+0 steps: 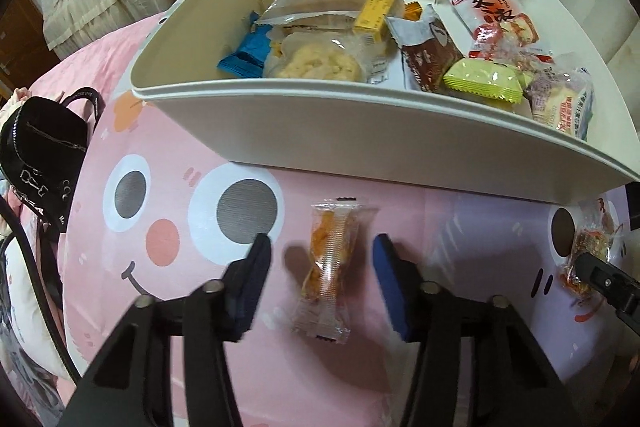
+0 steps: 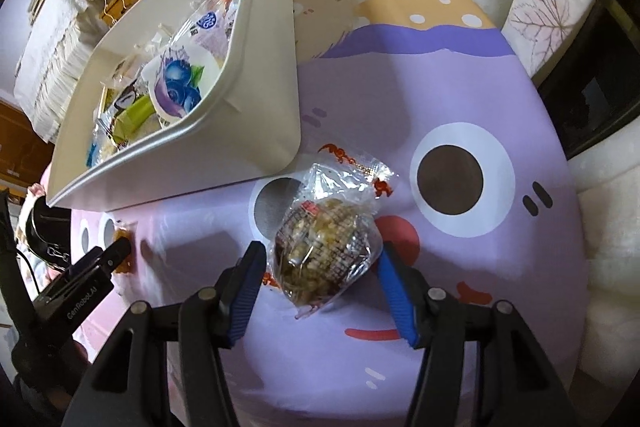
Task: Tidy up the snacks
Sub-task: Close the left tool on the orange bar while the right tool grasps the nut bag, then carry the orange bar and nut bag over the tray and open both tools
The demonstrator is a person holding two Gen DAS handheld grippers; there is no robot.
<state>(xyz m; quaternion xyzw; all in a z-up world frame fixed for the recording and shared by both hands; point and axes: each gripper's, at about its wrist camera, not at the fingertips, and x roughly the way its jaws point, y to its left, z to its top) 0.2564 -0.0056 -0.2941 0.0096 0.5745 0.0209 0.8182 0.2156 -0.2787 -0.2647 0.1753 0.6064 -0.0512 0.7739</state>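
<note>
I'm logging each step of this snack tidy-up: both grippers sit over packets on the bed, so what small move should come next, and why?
Probably close both grippers. The left gripper is open with the orange snack packet lying between its fingers, and the right gripper is open around the clear nut-cluster packet. Neither is gripped yet, and the white bin is just ahead.

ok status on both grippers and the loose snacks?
Left gripper open, straddling orange snack packet. Right gripper open around clear granola packet. Both packets on bedsheet, outside white bin. Nothing blocking.
</note>
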